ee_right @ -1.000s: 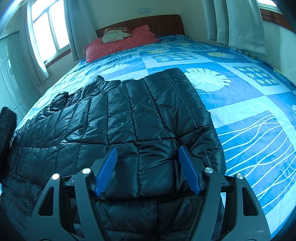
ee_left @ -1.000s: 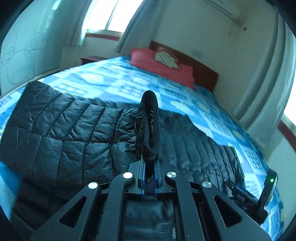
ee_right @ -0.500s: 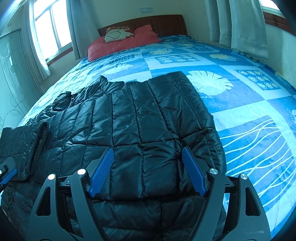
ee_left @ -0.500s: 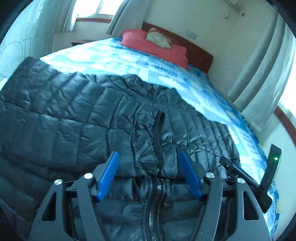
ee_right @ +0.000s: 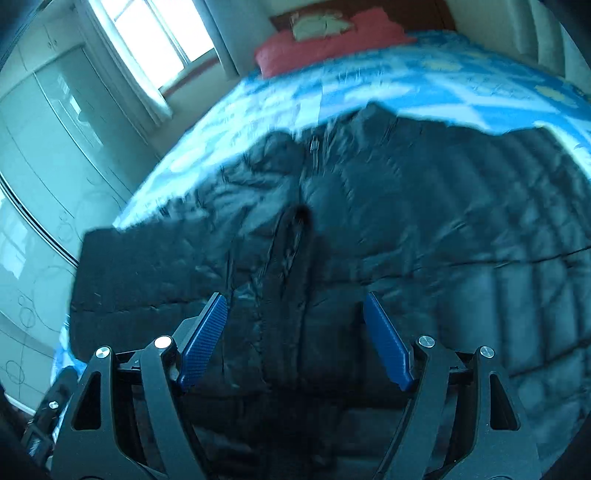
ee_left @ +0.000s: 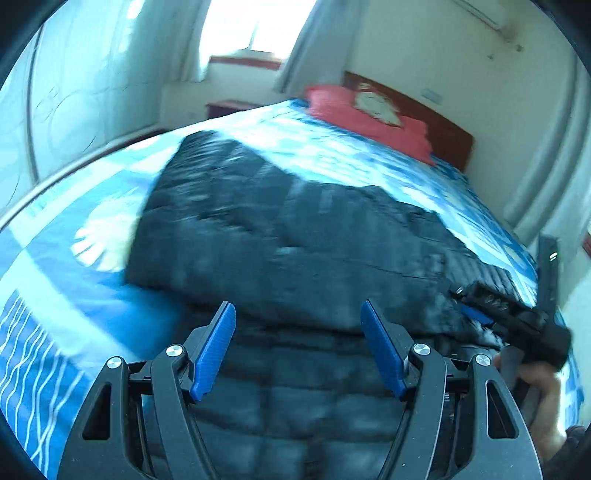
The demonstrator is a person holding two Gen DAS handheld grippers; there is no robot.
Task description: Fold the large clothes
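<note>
Found the black quilted jacket (ee_left: 314, 240) spread out flat on the blue patterned bed (ee_left: 55, 295), filling most of the near half of the cover and stopping well short of the red pillow (ee_left: 369, 114) at the wooden headboard (ee_left: 454, 136). Saw heavy blur over cloth and bedding in both views, so could not make out the finer seams. Held the left gripper (ee_left: 297, 306) above the near edge of the jacket, pointing down at it, its jaws just opened and standing wide, blue pads (ee_left: 214, 350) apart, with only the jacket's surface showing beyond the gap and nothing pinched. Could not tell whether the fingertips touched the cloth. Held the right gripper (ee_right: 295, 297) released as well, jaws spread wide over the middle of the jacket, with a raised dark fold running up the cloth past the gap and no pad pressing on it. Noticed, from the right wrist, the zipper (ee_right: 314, 144) near the collar end toward the pillow, and a folded-in part of the jacket (ee_right: 147, 266) lying on the left side near the bed's edge. Caught, at the right edge of the left wrist view, the other tool over the jacket's far side, gripped from below by a bare hand (ee_left: 543, 391). Noted a bright window (ee_left: 251, 26) with pale curtains beyond the bed.
</note>
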